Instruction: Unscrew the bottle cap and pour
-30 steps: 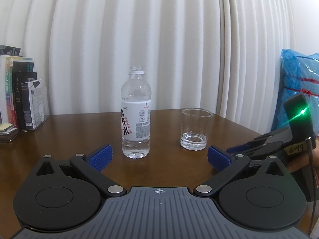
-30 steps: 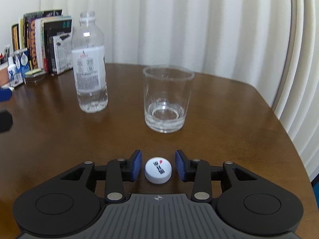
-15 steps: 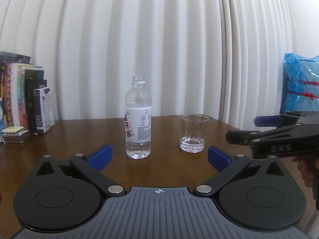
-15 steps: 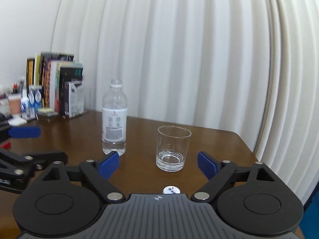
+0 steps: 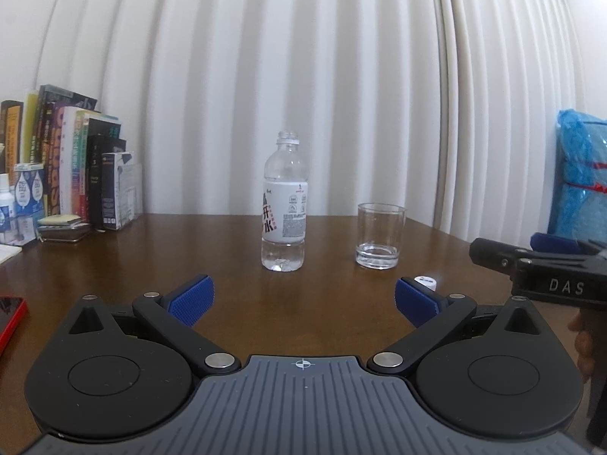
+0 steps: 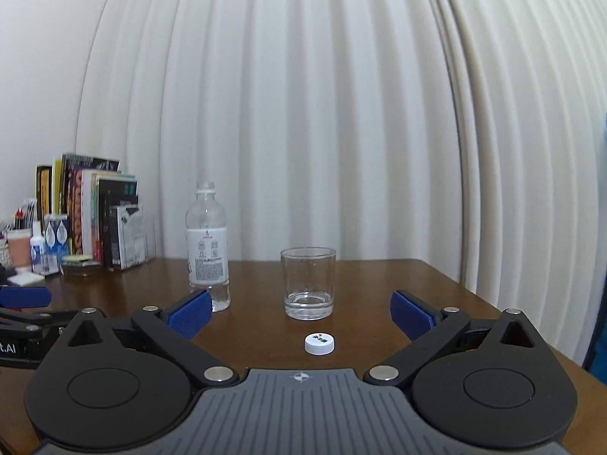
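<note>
An uncapped clear water bottle (image 5: 283,204) with a white label stands upright on the brown table (image 5: 151,250), nearly empty. To its right stands a clear glass (image 5: 380,235) with a little water in it. The white cap (image 6: 320,343) lies flat on the table in front of the glass (image 6: 309,284). My right gripper (image 6: 301,313) is back from the cap, its jaws opening wide, with nothing pressed between the pads. My left gripper (image 5: 303,299) is open and holds nothing, facing the bottle from a distance. The bottle (image 6: 207,250) is to the left in the right wrist view.
A row of books (image 5: 68,167) and small bottles stands at the back left. A red phone (image 5: 9,318) lies at the left edge. A blue plastic bag (image 5: 580,178) is off the table's right side. White curtains hang behind the table.
My right jaws spread from close around the cap to wide apart, and the gripper drew back, leaving the cap on the table. My left gripper also backed away from the bottle.
</note>
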{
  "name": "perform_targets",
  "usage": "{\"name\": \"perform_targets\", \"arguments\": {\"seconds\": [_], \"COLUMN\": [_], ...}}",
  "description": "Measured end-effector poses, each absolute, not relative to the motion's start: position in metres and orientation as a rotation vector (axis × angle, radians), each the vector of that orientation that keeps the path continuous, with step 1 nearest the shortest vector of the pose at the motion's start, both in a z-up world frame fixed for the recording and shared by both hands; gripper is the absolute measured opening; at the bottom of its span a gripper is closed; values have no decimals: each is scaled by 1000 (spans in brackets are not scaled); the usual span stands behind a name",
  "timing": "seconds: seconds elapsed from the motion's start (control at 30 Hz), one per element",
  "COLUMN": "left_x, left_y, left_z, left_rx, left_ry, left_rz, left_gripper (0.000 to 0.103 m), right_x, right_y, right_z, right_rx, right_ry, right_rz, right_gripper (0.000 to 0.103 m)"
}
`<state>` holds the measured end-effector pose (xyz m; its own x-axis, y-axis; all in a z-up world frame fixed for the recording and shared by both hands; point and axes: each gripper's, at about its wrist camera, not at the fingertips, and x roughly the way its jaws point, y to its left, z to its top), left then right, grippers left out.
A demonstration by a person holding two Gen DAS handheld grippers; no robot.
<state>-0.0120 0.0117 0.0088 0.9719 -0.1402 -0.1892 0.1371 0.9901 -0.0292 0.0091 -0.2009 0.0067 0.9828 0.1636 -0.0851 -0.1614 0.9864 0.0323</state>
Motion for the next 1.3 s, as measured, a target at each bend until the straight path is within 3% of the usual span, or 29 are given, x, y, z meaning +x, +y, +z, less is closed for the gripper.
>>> {"name": "perform_targets", "arguments": {"seconds": [0.23,1.3], "left_x": [-13,-8], "left_y": [4,-9], "left_z": [1,-9], "left_rx": [-11,18], "left_ry": [175,165], "left_rz": [-105,46], "left_gripper": [103,103], "right_x": [-3,-4], "right_y": [-205,-213], "right_z": [-5,-18], "right_rx": [10,69], "right_ry": [21,56], "right_rz": [139,142], "right_gripper": [103,103]}}
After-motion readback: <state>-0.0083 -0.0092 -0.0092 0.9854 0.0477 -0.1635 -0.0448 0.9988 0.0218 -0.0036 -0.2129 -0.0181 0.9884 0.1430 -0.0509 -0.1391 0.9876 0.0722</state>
